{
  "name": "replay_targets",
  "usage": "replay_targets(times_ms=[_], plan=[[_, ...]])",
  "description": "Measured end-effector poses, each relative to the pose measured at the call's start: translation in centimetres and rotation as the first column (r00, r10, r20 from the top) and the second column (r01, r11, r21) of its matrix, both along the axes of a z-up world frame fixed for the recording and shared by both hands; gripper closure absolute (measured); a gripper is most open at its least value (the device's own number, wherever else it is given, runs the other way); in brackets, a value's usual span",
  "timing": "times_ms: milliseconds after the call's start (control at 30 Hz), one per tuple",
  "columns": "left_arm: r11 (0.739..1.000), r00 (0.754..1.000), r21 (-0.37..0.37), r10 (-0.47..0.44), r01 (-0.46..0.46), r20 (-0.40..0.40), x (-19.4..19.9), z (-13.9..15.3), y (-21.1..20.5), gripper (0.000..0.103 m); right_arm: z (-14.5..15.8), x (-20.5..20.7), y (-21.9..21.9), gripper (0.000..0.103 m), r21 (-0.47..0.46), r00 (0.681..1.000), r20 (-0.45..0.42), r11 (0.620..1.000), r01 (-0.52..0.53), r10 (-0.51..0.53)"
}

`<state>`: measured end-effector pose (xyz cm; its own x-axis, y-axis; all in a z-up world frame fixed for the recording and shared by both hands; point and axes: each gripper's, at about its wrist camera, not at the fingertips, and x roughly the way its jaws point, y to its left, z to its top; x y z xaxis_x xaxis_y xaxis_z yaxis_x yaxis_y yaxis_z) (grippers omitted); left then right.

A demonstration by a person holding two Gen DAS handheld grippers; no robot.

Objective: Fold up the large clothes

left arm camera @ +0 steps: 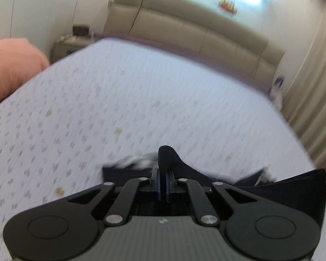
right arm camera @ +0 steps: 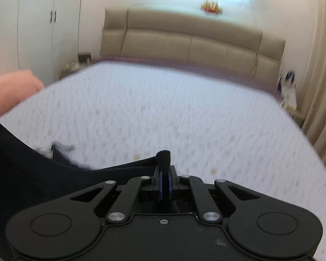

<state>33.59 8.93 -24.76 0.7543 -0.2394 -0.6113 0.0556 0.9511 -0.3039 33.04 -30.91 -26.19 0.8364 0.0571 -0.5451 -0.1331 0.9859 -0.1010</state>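
Left gripper [left arm camera: 162, 174]: we see the jaws pressed together on a bunched fold of the dark garment [left arm camera: 271, 187]; a nub of the cloth pokes up past the blue pads.
Right gripper [right arm camera: 165, 174]: same picture on our other side, jaws closed with a roll of dark cloth pinched between them and sticking up above the tips.
Garment: dark navy or black, we can't tell which. In the left wrist view it spreads from the pinch out to the right edge of the frame; in the right wrist view [right arm camera: 21, 174] it runs from the pinch out to the left edge and fills the lower left corner. So it hangs stretched between our two grippers, above the near part of the bed. A lighter smeared patch sits at its upper edge, too blurred for us to identify.
Bed [left arm camera: 141, 100]: pale sheet with a small repeating print and a few brownish spots.
Headboard [right arm camera: 195, 43]: beige padded panels behind the bed.
Pink mass [left arm camera: 8, 65]: at the left edge of both views, blurred; we can't say what it is.
Wardrobe [right arm camera: 52, 17]: white doors, far left.
Curtain [left arm camera: 315, 69]: beige, right side.
Image quality: both views motion-blurred.
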Motion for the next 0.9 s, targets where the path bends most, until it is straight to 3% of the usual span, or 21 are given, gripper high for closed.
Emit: replay_targets(times_ms=[100,200,267,400,467,533,567,633,700,767,867,900], plan=[[1.000,0.996,0.005,0.010,-0.011,0.093,1.4,2.5,0.0,0.098,2.4,1.3,0.0,0.097,-0.012,0.994,0.105,1.000,0.009,-0.008],[0.998,0.991,0.051,0.029,-0.036,0.132,4.8,2.7,-0.2,0.098,1.5,4.7,0.0,0.097,-0.009,0.992,0.123,0.999,0.034,-0.033],[0.994,0.996,0.105,0.027,-0.036,0.089,7.7,0.1,-0.8,0.098,-1.3,7.7,-0.1,0.097,0.004,0.998,0.035,0.999,0.052,-0.052],[0.964,0.987,0.255,0.105,-0.071,-0.122,12.5,-9.6,-2.5,0.097,-10.3,12.7,0.6,0.096,-0.044,0.974,-0.192,0.992,0.114,-0.121],[0.955,0.978,0.287,0.126,-0.074,-0.167,13.5,-13.1,-3.0,0.089,-14.5,14.4,0.7,0.088,-0.092,0.945,-0.281,0.985,0.145,-0.165],[0.935,0.973,0.343,0.151,-0.084,-0.172,14.0,-14.7,-3.8,0.081,-16.2,15.2,0.7,0.082,-0.095,0.929,-0.329,0.985,0.143,-0.166],[0.927,0.976,0.365,0.150,-0.084,-0.156,14.0,-14.4,-4.2,0.080,-15.9,15.2,0.7,0.080,-0.091,0.932,-0.321,0.985,0.147,-0.169],[0.920,0.980,0.382,0.148,-0.088,-0.131,13.6,-13.0,-4.5,0.078,-14.0,14.7,0.7,0.054,-0.103,0.939,-0.292,0.982,0.158,-0.182],[0.917,0.986,0.388,0.138,-0.091,-0.093,12.6,-10.9,-4.7,0.072,-11.4,13.3,0.9,0.042,-0.107,0.950,-0.259,0.982,0.153,-0.176],[0.920,0.989,0.378,0.139,-0.107,-0.058,11.4,-8.8,-4.9,0.057,-8.3,11.6,1.4,0.042,-0.046,0.963,-0.238,0.992,0.117,-0.125],[0.952,0.993,0.300,0.088,-0.063,-0.072,9.5,-6.1,-5.8,0.057,-6.0,9.0,3.9,0.052,0.069,0.956,-0.293,0.997,0.042,-0.020],[0.967,0.994,0.251,0.064,-0.038,-0.094,8.6,-5.9,-6.4,0.058,-6.0,8.2,5.2,0.065,0.113,0.945,-0.327,0.993,0.023,0.016]])
